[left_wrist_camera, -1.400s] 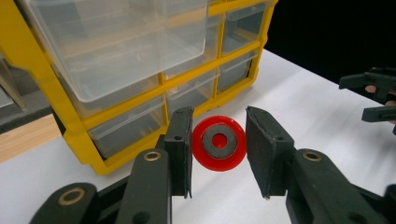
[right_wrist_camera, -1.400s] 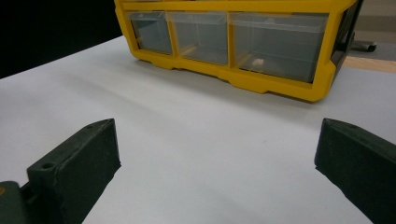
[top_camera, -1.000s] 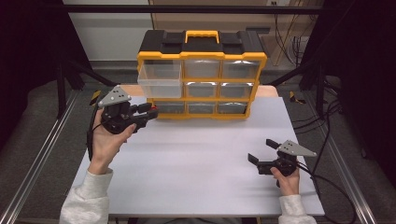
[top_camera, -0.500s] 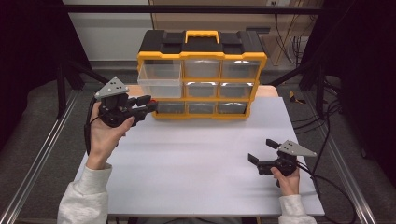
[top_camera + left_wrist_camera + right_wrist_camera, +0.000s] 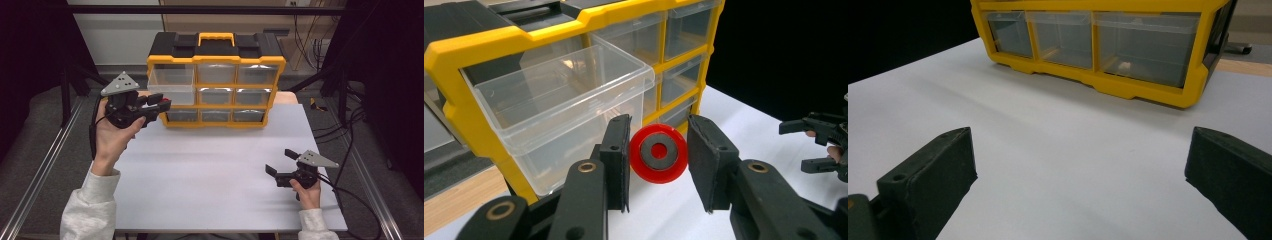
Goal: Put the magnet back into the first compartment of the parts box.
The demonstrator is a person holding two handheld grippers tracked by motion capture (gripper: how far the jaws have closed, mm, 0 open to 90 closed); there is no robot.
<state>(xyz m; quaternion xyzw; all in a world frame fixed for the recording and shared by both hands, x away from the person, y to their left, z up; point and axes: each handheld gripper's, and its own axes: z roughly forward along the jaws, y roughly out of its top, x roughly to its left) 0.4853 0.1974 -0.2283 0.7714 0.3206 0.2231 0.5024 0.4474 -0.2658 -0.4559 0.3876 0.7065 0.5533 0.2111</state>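
Note:
A yellow and black organiser [image 5: 216, 61] with clear drawers stands at the back of the white table [image 5: 210, 175]. Its top-left drawer [image 5: 171, 94] is pulled out and looks empty in the left gripper view [image 5: 559, 100]. My left gripper [image 5: 163, 104] is held in the air just left of that drawer's front, shut on a red disc [image 5: 658, 153] with a grey ringed centre; the disc also peeks out red in the high view [image 5: 163, 101]. My right gripper [image 5: 280, 161] rests low at the table's right front, open, with nothing between its fingers [image 5: 928, 175].
The organiser's bottom row of shut drawers [image 5: 1088, 42] faces the right gripper across bare table. A wooden surface [image 5: 459, 210] shows beside the table's back left. Metal rails [image 5: 40, 175] and cables [image 5: 350, 150] flank the table.
My left gripper has risen and drawn slightly back with the red disc, up to the level of the pulled-out drawer. The right gripper has stayed put.

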